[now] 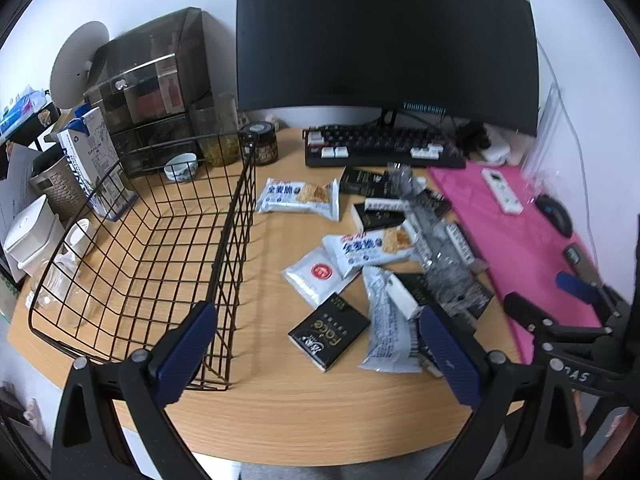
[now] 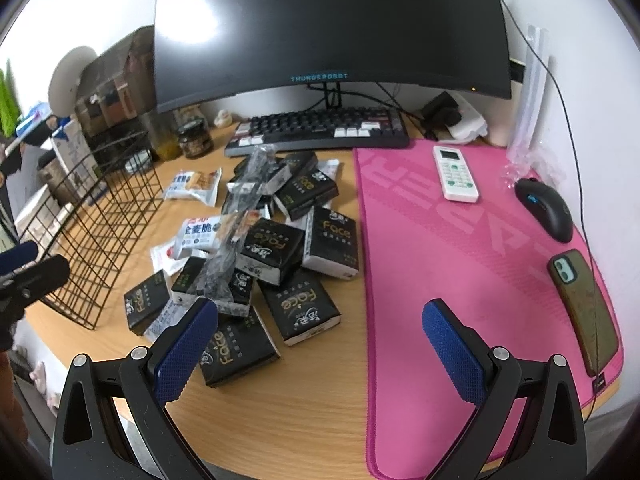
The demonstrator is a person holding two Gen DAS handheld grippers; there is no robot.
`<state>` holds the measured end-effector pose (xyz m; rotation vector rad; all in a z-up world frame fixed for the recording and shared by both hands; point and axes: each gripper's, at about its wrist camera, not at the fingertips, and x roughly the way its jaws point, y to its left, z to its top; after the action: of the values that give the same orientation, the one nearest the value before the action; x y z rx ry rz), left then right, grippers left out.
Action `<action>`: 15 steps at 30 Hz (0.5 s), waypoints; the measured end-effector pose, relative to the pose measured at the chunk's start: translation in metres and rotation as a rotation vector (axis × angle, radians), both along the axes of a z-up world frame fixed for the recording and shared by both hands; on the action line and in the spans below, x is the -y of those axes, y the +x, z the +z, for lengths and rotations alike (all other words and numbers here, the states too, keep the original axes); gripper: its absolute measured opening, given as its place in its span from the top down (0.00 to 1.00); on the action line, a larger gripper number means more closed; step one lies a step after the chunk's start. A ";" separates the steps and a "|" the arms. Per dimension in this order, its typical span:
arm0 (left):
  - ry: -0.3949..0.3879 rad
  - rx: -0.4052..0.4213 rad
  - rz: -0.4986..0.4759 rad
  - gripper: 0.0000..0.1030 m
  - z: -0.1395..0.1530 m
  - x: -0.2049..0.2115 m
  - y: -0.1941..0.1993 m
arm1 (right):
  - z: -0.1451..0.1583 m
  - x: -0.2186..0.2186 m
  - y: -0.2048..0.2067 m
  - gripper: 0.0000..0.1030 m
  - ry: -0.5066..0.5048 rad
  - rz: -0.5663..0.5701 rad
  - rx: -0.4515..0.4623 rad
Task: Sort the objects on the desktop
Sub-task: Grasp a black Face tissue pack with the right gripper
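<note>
While both tools hang wide open and hold nothing, we see our left tool point(image 1: 316, 354) poised over the desk point(image 1: 304, 412) edge, its left finger beside the wire basket point(image 1: 160, 240) corner. Just ahead and slightly right lies a black tissue pack point(image 1: 329, 332), its long axis running diagonally away to the right. Our right tool point(image 2: 320, 350) hovers over the near edge of the same pile point(image 2: 272, 248), so either could reach. Beyond the snack packets point(image 1: 298, 196) sit the keyboard point(image 1: 384, 148) and monitor point(image 1: 384, 40).
</note>
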<state>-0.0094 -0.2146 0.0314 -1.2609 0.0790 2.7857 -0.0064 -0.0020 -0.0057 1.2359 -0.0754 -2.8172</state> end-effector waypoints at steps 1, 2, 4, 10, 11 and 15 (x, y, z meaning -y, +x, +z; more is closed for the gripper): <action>-0.010 0.001 -0.001 0.02 -0.002 -0.002 0.000 | -0.002 -0.001 0.003 0.00 0.002 0.002 0.001; -0.017 0.003 0.000 0.02 -0.003 -0.003 0.000 | -0.003 -0.001 0.003 0.00 0.003 0.002 0.002; -0.024 0.006 -0.004 0.02 -0.004 -0.005 0.000 | -0.003 -0.002 0.003 0.00 0.003 0.001 0.006; -0.072 0.038 -0.021 0.02 -0.012 -0.014 -0.002 | -0.005 0.003 0.004 0.00 0.010 0.038 0.021; -0.074 0.044 -0.024 0.02 -0.015 -0.015 -0.004 | -0.006 0.005 0.003 0.00 0.012 0.048 0.032; -0.080 0.071 -0.054 0.02 -0.026 -0.021 -0.010 | -0.019 0.012 -0.001 0.00 0.031 0.077 0.073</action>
<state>-0.0193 -0.1936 0.0055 -1.3529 0.2184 2.7146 -0.0071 -0.0144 -0.0244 1.3177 0.0125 -2.7182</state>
